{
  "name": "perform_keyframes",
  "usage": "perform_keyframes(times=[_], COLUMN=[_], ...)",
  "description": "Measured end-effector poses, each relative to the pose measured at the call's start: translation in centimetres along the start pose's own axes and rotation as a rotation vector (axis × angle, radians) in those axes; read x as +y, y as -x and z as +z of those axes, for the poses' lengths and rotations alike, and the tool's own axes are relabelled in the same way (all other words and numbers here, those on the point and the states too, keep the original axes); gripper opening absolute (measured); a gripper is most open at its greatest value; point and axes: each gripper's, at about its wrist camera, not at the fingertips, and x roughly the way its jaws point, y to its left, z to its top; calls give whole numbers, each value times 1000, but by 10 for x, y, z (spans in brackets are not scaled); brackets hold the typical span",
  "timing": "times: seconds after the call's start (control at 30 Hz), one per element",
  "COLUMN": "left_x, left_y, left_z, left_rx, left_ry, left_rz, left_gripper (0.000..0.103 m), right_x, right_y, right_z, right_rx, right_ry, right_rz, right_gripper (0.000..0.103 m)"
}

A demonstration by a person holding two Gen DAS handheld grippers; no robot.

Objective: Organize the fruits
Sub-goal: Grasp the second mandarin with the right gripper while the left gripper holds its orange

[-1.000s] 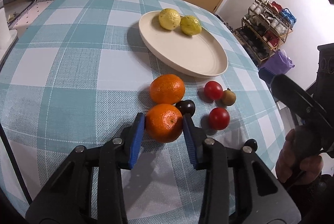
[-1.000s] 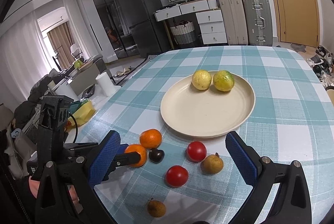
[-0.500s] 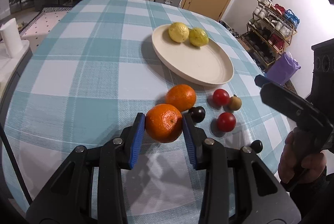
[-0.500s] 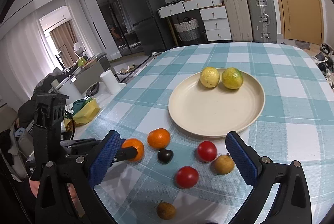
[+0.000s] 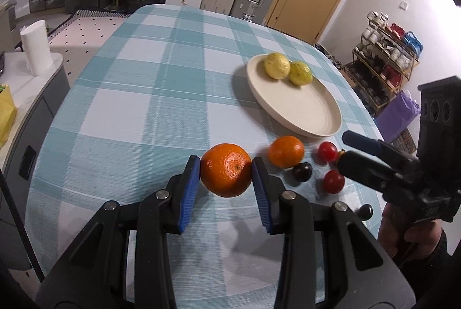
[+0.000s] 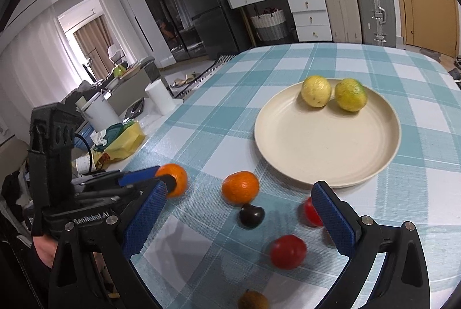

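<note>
While orange [image 5: 226, 173] clamped, plate [image 5: 317, 119] half bare

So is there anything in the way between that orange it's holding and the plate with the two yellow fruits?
Nothing tall. The left gripper holds the orange clear of the cloth. A second orange lies on the table roughly between it and the plate, but it can pass over that. The plate's near half is bare.
</note>
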Motion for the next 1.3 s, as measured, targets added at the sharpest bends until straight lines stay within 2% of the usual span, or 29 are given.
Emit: perform_keyframes(times=[0.23,0.4,0.47,0.6,0.67,0.8,0.93,1.1,1.3], left_x=[17,21,22,24,24,23,23,16,2], left_y=[2,0,0,-5,-6,-10,-11,-17,-23], left_z=[3,4,4,5,6,8,8,17,31], left_rx=[-10,-13,-12,-5,-2,6,6,6,5], left_ry=[32,42,45,52,53,51,50,39,17], left_rz=[-4,-14,-17,-19,-19,-16,-16,-9,-8], left_gripper=[34,34,34,34,34,34,34,34,34], right_x=[8,15,16,19,18,17,13,6,3], right_y=[-24,-39,-46,-60,-65,-71,-72,-68,-49], right_z=[0,1,1,1,1,2,2,2,6], right_rx=[58,96,125,164,177,187,195,176,102], right_ry=[8,31,36,52,51,57,48,17,5], right_rz=[0,-21,-36,-71,-70,-88,-87,-34,32], right_gripper=[102,98,87,81,69,58,39,38,38])
